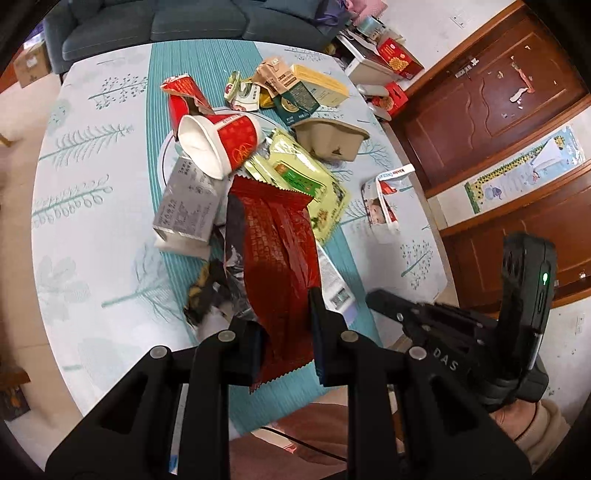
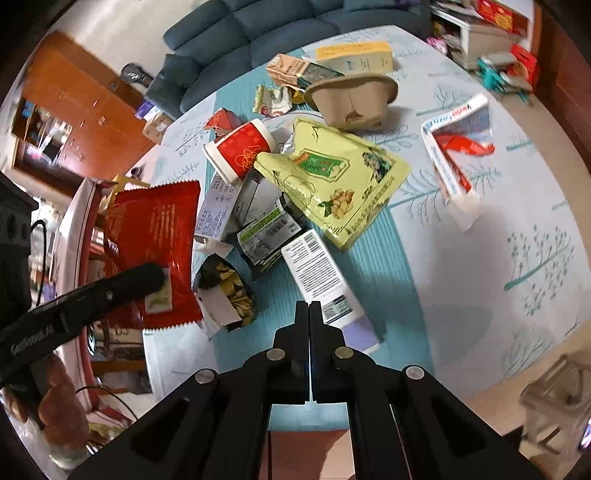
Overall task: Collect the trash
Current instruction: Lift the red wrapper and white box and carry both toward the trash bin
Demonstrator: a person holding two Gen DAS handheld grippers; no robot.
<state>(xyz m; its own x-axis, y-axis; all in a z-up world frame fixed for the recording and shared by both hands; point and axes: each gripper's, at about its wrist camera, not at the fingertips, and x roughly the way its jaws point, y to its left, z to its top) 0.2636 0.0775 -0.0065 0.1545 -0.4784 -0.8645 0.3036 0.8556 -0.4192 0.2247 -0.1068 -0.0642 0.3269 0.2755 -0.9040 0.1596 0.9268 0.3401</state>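
Note:
My left gripper [image 1: 280, 317] is shut on a long red foil wrapper [image 1: 277, 251], which hangs lifted above the trash pile. The right wrist view shows that same wrapper [image 2: 155, 229] pinched by the left gripper [image 2: 155, 277] at the left. My right gripper [image 2: 308, 304] is shut with nothing in it, above a white barcode box [image 2: 317, 269]; it also shows from the side [image 1: 373, 295]. On the table lie a red paper cup [image 1: 229, 140] on its side, a yellow-green pouch [image 2: 332, 177], a brown pulp bowl [image 2: 351, 99] and a dark floral wrapper [image 2: 229, 291].
The round table [image 1: 92, 221] has a pale tree-print cloth with a teal runner. A torn white-and-red wrapper [image 2: 454, 147] lies apart at the right. Cartons [image 1: 317, 85] sit at the far side. A blue sofa [image 2: 258, 29] stands behind; wooden doors [image 1: 498, 103] at the right.

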